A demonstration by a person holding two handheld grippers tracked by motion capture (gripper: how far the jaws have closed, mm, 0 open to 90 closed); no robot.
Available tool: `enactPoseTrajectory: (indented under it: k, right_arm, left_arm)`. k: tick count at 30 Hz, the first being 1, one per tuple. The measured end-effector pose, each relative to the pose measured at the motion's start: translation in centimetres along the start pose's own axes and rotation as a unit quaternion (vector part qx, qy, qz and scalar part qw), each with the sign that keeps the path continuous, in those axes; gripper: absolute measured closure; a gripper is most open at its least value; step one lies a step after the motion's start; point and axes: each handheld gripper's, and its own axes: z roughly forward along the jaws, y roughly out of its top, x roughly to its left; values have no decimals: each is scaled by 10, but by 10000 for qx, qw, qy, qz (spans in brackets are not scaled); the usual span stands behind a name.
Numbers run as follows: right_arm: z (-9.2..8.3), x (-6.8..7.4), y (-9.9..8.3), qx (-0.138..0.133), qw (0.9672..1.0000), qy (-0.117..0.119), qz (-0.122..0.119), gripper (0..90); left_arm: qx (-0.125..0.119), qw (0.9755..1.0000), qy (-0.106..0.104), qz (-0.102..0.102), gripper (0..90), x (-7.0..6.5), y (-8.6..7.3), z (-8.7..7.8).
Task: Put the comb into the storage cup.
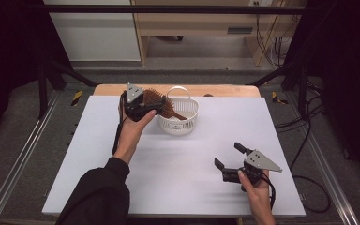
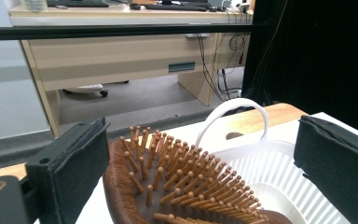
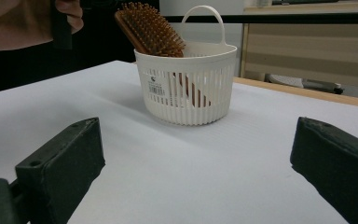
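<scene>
Wooden hairbrush [image 1: 161,104] w/ peg bristles stands tilted in the white slotted basket [image 1: 187,123], handle down inside, bristle head leaning out over the rim on the person's left. Basket sits near the far edge of the white table [image 1: 178,164], roughly mid-width, its loop handle upright. Small label w/ a barcode and print on the basket wall [image 3: 157,87]; text too small to read.

Left gripper [image 1: 155,105] is at the brush head, jaws wide: in the left gripper view the head [image 2: 182,182] lies between the two pads w/ gaps on both sides, not pressed. No earlier frame to compare.

Right gripper [image 1: 228,155] is near the table's near right corner, well apart from the basket, jaws wide, nothing between them; it faces the basket [image 3: 186,84] across bare tabletop.
</scene>
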Motion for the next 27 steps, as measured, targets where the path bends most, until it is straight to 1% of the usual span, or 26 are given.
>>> enactPoseTrajectory:
  k: [4, 6, 9, 15, 18, 19, 21, 23, 25, 27]
  right_arm:
    - [0, 0, 0, -1, 10000, 2, -1, 32]
    - [0, 0, 0, 4, 10000, 1, -6, 32]
    - [0, 0, 0, 5, 10000, 5, -13, 32]
    - [1, 1, 0, 8, 10000, 11, -5, 33]
    - [1, 1, 0, 18, 10000, 28, -32, 33]
    - [1, 2, 1, 8, 10000, 24, -50, 33]
    - [1, 2, 1, 5, 10000, 31, -46, 33]
    - [2, 3, 2, 14, 10000, 26, -72, 33]
    - [3, 4, 2, 14, 10000, 33, -58, 33]
    - [2, 5, 2, 24, 9999, 26, -97, 32]
  left_arm:
    - [1, 10000, -42, -12, 33, 0, 1, -2]
    - [-21, 10000, -37, 31, 33, 0, 1, -3]
    - [-18, 10000, -83, 12, 33, -2, 1, -4]
    - [-44, 9999, -123, 83, 29, -5, 1, -9]
    - [-64, 9998, -137, 103, 26, -7, 1, -13]
    - [-66, 9998, -175, 84, 26, -8, 1, -14]
    - [-92, 9997, -147, 149, 26, -9, 0, -18]
    - [-101, 9997, -178, 148, 26, -10, 0, -22]
    - [-82, 9996, -210, 181, 26, -11, 0, -26]
    - [-83, 9995, -210, 226, 26, -10, 0, -31]
